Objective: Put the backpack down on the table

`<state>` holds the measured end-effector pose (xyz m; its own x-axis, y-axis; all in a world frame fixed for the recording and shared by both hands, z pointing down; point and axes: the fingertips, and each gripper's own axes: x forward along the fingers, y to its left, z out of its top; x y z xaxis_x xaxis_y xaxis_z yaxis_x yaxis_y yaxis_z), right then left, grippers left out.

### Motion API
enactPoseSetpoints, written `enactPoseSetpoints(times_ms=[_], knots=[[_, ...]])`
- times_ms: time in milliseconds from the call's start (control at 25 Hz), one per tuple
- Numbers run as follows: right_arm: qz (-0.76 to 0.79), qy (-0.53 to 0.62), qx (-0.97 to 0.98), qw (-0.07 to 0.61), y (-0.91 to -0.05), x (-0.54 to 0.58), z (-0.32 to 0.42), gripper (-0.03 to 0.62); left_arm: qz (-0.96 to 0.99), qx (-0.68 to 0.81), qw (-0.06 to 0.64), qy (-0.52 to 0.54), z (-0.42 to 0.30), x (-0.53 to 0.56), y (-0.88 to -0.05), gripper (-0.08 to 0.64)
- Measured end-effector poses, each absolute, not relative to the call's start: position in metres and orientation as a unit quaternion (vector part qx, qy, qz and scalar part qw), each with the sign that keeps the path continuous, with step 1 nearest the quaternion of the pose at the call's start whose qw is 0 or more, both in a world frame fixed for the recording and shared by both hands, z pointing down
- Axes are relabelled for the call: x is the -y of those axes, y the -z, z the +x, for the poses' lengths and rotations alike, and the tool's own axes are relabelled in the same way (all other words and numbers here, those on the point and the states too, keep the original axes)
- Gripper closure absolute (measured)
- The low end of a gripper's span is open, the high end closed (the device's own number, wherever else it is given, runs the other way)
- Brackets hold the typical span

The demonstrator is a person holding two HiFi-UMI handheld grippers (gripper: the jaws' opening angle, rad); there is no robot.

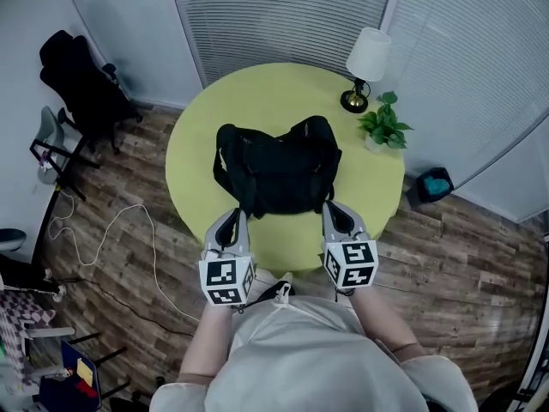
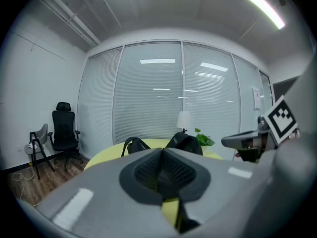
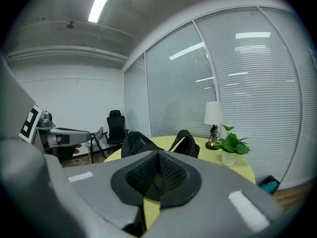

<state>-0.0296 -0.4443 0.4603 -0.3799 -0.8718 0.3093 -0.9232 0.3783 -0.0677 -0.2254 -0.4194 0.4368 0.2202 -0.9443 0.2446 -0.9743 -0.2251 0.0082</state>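
A black backpack (image 1: 279, 170) lies on the round yellow-green table (image 1: 257, 93), straps toward the left. In the head view my left gripper (image 1: 238, 215) and right gripper (image 1: 331, 209) sit side by side just short of the pack's near edge, over the table's front part. Both are shut with nothing between the pads. The left gripper view looks past its closed left gripper (image 2: 161, 152) at the backpack (image 2: 185, 142) a little ahead. Past the closed right gripper (image 3: 158, 155) in its own view, the backpack (image 3: 136, 143) shows likewise.
A white-shaded lamp (image 1: 367, 63) and a potted plant (image 1: 383, 123) stand at the table's far right. A black office chair (image 1: 81, 84) and a folding chair (image 1: 51, 144) stand at the left, a white cable (image 1: 111, 230) trails on the wooden floor, and a teal bin (image 1: 433, 183) sits at the right.
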Motion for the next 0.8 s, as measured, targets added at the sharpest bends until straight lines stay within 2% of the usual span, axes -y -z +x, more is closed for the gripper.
enactPoseSetpoints(times_ms=[320,800], knots=[[0.556,-0.105,0.819,0.095,-0.444,0.436,-0.04,0.592,0.786,0.608,0.066,-0.087,-0.237,0.412,-0.425,0.552],[0.56,-0.1,0.815,0.111,-0.442,0.438,-0.065,0.592,0.792,0.603,0.059,-0.082,-0.26,0.423,-0.415,0.552]])
